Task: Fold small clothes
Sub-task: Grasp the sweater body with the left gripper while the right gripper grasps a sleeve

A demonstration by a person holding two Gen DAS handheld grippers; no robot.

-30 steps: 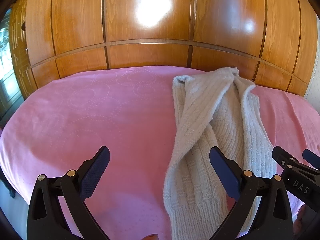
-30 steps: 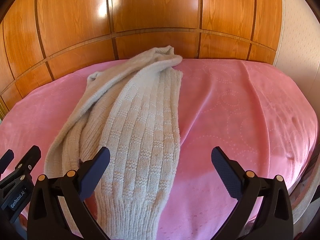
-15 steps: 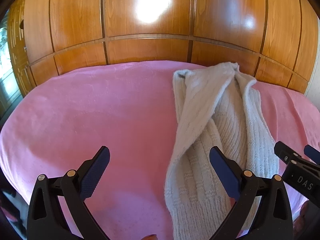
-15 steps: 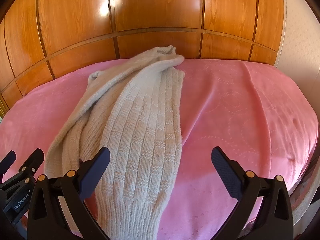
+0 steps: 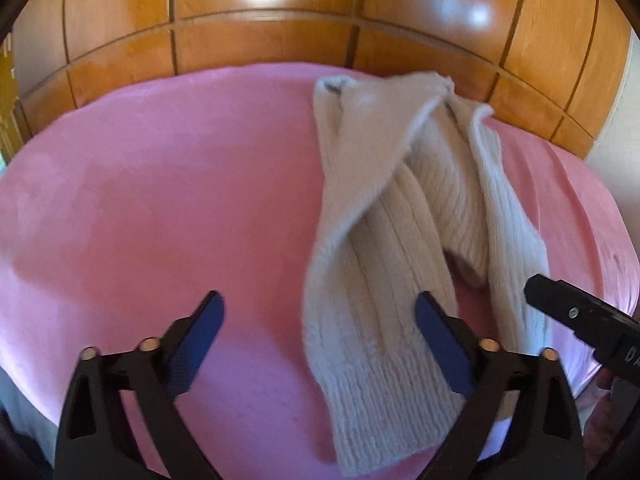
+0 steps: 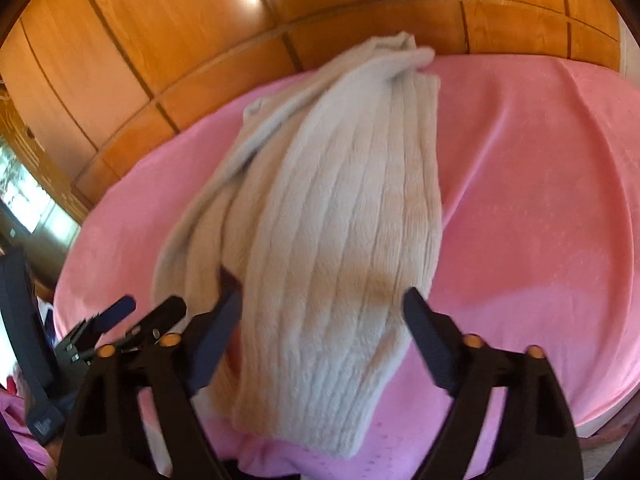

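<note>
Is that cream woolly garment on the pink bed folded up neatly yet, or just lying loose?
Loose, not neatly folded. The cream ribbed knit garment lies long on the pink bedspread, with two strips crossing untidily near its far end.

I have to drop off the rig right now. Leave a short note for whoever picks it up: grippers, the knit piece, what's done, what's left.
Left gripper: open, empty, low over the near left strip of the cream knit garment.
Right gripper: open, empty, straddling the garment's near right end.
Garment: lies lengthwise on the pink bedspread, its strips crossing at the far end by the wooden headboard.
Done: no neat fold visible.
Left: grasp the near ends and fold.
</note>
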